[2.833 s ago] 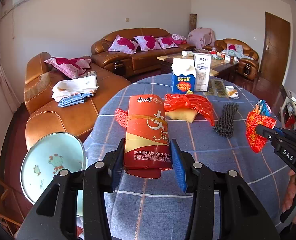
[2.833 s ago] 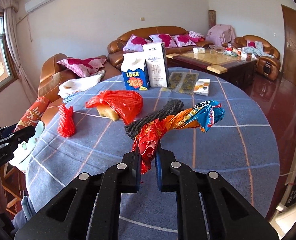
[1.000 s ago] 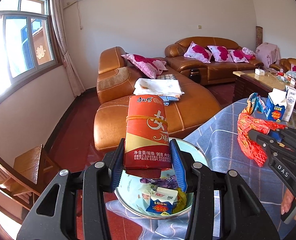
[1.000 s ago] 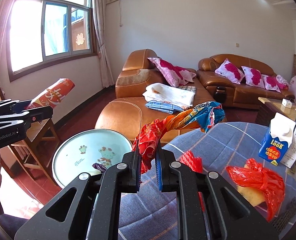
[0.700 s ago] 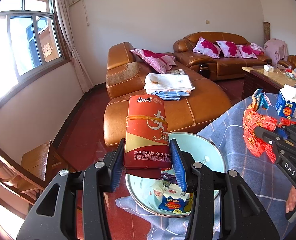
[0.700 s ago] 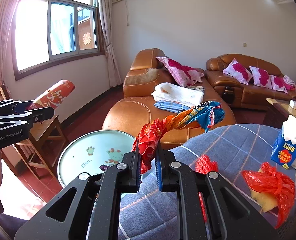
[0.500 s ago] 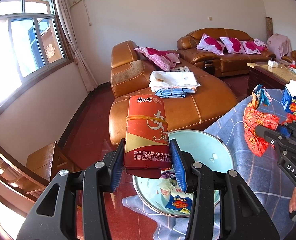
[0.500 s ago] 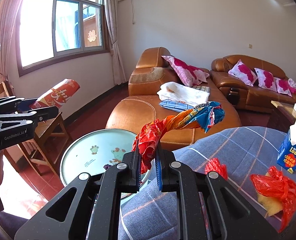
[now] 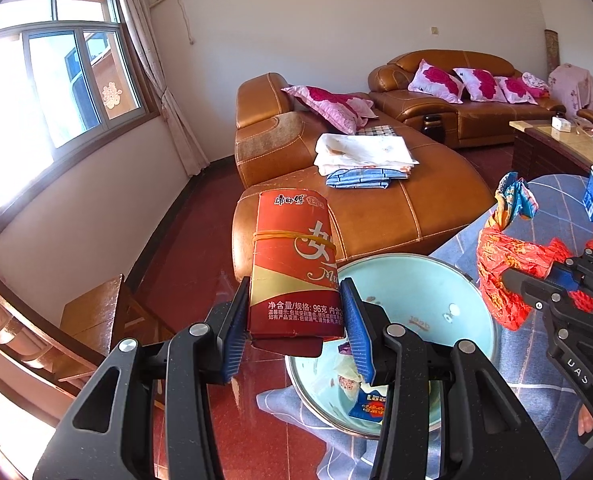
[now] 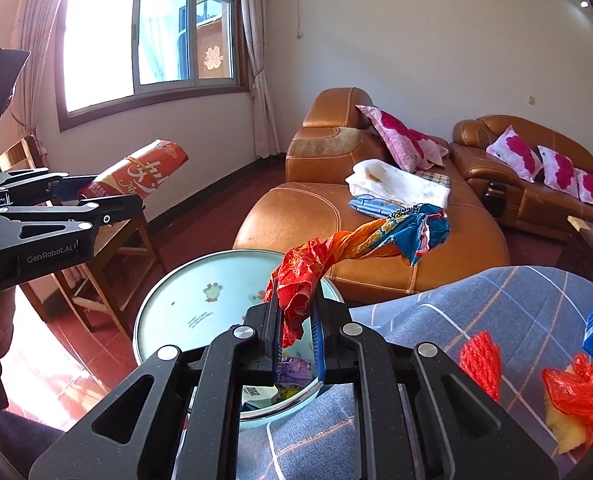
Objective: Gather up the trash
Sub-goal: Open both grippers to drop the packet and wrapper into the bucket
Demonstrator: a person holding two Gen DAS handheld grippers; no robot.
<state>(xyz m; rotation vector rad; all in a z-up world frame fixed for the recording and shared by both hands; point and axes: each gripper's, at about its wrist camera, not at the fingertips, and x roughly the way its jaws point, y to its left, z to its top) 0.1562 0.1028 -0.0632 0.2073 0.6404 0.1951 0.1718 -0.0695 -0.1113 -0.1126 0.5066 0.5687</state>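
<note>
At the centre of the left wrist view, the left gripper [image 9: 296,330] pinches a red packet [image 9: 296,268] between its blue pads, upright, with the pale blue basin [image 9: 416,304] just to its lower right. The right gripper [image 10: 296,332] has its jaws pressed on a twisted red and blue wrapper [image 10: 356,240], whose tail sticks up toward the upper right of the frame.

To drop both pieces cleanly, each gripper probably ought to come over the middle of the basin before the jaws spread; the packet looks off to the left of the rim, so releasing now would risk the floor.

Only the left view shows a blue carton [image 9: 370,402] already lying in the basin. Only the right view shows scraps left on the table [image 10: 516,304]: a red net [image 10: 480,360] and a red bag [image 10: 576,392] at lower right.
</note>
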